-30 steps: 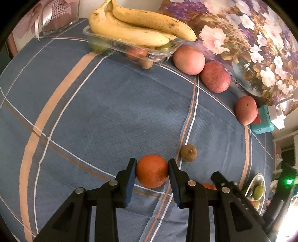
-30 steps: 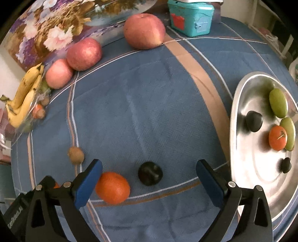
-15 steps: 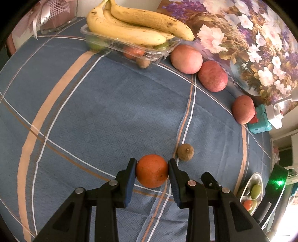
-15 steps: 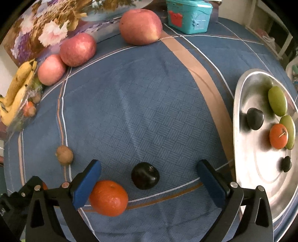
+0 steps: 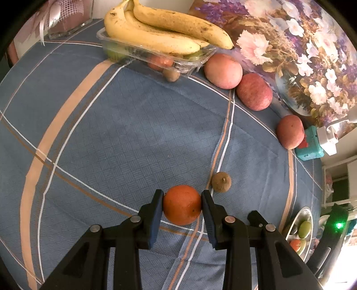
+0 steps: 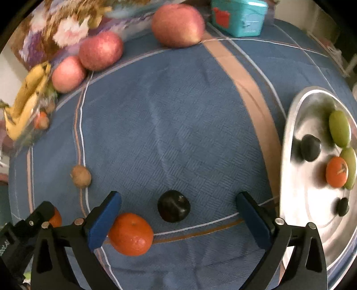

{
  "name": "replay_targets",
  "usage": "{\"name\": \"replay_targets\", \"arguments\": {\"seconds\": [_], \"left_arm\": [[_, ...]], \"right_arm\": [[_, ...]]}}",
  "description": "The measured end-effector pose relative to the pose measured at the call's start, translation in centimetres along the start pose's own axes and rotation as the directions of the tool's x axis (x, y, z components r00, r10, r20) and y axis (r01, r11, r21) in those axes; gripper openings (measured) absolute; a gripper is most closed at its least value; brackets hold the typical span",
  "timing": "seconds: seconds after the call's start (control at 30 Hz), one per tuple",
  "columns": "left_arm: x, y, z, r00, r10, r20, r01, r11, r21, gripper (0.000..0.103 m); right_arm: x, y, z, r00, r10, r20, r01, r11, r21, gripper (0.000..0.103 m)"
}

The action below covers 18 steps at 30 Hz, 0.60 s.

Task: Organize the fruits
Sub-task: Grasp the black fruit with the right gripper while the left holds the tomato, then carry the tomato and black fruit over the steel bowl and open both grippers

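Note:
My left gripper point(image 5: 182, 194) is shut on an orange point(image 5: 181, 205) low over the blue checked cloth. A small brown fruit point(image 5: 221, 181) lies just to its right. My right gripper point(image 6: 178, 196) stands wide with its jaws closing. A dark plum point(image 6: 174, 209) lies on the cloth between them, touching neither pad. A second orange point(image 6: 130, 233) rests against that gripper's left finger point(image 6: 104, 218). The steel tray point(image 6: 290, 156) at the right holds two green fruits, a small orange one and two dark ones.
Three red apples point(image 5: 223, 71) point(image 5: 254, 91) point(image 5: 290, 131) line the far edge by a flowered picture. Bananas point(image 5: 165, 29) lie on a clear plastic box point(image 5: 138, 53) of small fruit. A teal box point(image 6: 239, 17) stands at the back right.
Almost nothing has moved. The left gripper keeps its hold on the orange. The right view has shifted only slightly, and the plum stays between the wide jaws.

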<state>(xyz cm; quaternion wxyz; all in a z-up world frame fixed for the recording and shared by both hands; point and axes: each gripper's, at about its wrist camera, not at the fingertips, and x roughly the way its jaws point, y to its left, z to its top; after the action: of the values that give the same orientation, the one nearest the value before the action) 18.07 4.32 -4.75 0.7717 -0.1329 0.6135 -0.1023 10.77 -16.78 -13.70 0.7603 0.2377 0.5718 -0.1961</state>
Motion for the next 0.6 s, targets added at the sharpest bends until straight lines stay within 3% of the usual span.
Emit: {"name": "replay_targets", "arguments": {"seconds": [0.1, 0.13, 0.17, 0.2, 0.33, 0.6], "left_arm": [[-0.2, -0.1, 0.0, 1.000, -0.002, 0.001, 0.002, 1.000, 0.008, 0.036], [-0.2, -0.2, -0.1, 1.000, -0.003, 0.003, 0.003, 1.000, 0.008, 0.036], [-0.3, -0.3, -0.1, 1.000, -0.004, 0.004, 0.004, 1.000, 0.010, 0.036], [-0.4, -0.3, -0.1, 1.000, -0.003, 0.005, 0.003, 1.000, 0.011, 0.036], [-0.6, -0.3, 0.0, 1.000, -0.005, 0.008, 0.004, 1.000, 0.010, 0.036], [-2.0, -0.7, -0.1, 0.999, -0.007, 0.038, 0.007, 1.000, 0.017, 0.037]], "right_arm": [[-0.6, -0.6, -0.3, 0.999, -0.033, 0.027, 0.032, 0.998, 0.057, 0.079], [-0.7, -0.6, -0.3, 0.998, -0.055, 0.024, 0.054, 0.997, 0.059, 0.066], [-0.8, -0.6, -0.4, 0.996, -0.082, 0.024, 0.081, 0.995, 0.055, 0.062], [-0.9, -0.6, -0.4, 0.998, -0.064, 0.025, 0.063, 0.997, 0.051, 0.060], [-1.5, -0.6, -0.5, 1.000, 0.009, 0.004, -0.010, 0.998, 0.063, 0.029], [-4.5, 0.4, -0.1, 0.998, 0.056, 0.021, -0.056, 0.998, 0.035, 0.026]]}}
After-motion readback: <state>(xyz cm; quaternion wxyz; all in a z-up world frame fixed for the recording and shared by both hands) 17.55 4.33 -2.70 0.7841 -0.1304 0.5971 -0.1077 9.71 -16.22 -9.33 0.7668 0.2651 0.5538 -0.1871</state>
